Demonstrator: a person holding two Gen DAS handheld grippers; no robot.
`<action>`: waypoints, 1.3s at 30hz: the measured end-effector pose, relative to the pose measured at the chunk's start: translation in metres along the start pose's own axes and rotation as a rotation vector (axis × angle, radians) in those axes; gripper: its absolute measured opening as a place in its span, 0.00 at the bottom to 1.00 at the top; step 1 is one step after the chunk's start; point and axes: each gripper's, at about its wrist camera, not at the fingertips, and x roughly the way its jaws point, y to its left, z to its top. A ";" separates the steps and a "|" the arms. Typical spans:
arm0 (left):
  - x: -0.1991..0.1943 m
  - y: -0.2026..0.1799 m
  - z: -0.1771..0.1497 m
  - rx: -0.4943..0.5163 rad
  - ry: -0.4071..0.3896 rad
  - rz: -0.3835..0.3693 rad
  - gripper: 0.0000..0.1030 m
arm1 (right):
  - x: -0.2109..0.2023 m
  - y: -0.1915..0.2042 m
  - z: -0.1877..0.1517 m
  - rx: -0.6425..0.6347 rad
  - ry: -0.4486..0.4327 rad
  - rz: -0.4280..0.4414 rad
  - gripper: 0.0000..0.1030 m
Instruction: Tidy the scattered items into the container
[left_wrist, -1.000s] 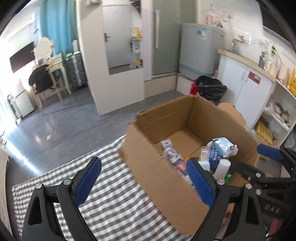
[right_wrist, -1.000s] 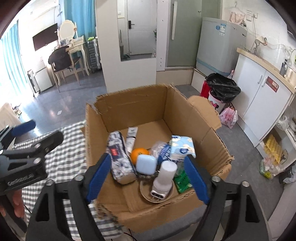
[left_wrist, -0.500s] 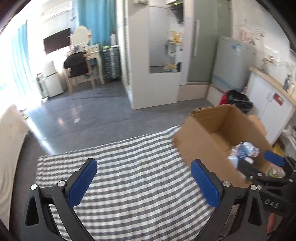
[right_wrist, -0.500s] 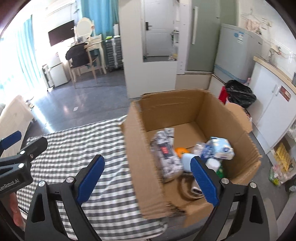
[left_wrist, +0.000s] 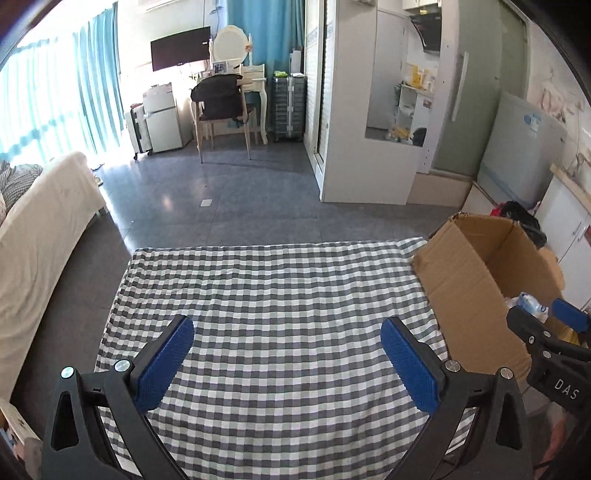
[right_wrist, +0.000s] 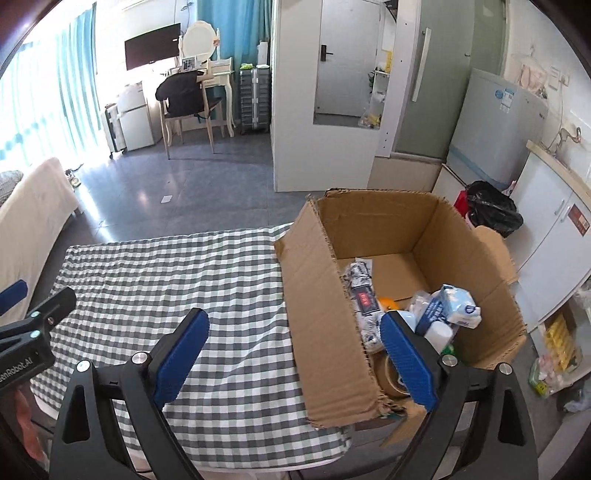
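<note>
Both claws hang spread wide and hold nothing: the left gripper (left_wrist: 286, 362) over bare checked cloth, the right gripper (right_wrist: 295, 360) straddling the near wall of the cardboard box (right_wrist: 325, 317).

That box sits at the tablecloth's 3 o'clock edge, and the gathered things lie inside it: a patterned pouch (right_wrist: 360, 295) with a red label too small to read, an orange (right_wrist: 388, 302) at its 3 o'clock, a blue-and-white tissue pack (right_wrist: 452, 304) further right with a white bottle (right_wrist: 439, 334) just below, and a roll of brown tape (right_wrist: 388, 371) at the near corner.

A second ago both cameras looked down into the box; since then they have swung back toward 9 o'clock, so that the checked tablecloth (left_wrist: 277, 295) now fills the left view. No loose item shows on it in either view, so the tidying looks finished, or nearly so.

Readable writing: "DAS" on the right gripper's body in the left view, and "enRobot.AI", cut off at the frame edge, on the left gripper's body in the right view. Stickers on the fridge (right_wrist: 495, 122) are illegible.
</note>
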 end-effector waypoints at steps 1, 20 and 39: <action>-0.003 -0.002 0.000 -0.001 -0.008 -0.006 1.00 | -0.001 -0.002 -0.001 -0.002 0.003 -0.002 0.92; -0.004 -0.017 0.001 0.045 0.010 -0.003 1.00 | 0.001 -0.005 -0.006 -0.011 0.020 0.022 0.92; 0.000 -0.014 -0.002 0.043 0.037 -0.008 1.00 | 0.002 -0.002 -0.007 -0.010 0.026 0.012 0.92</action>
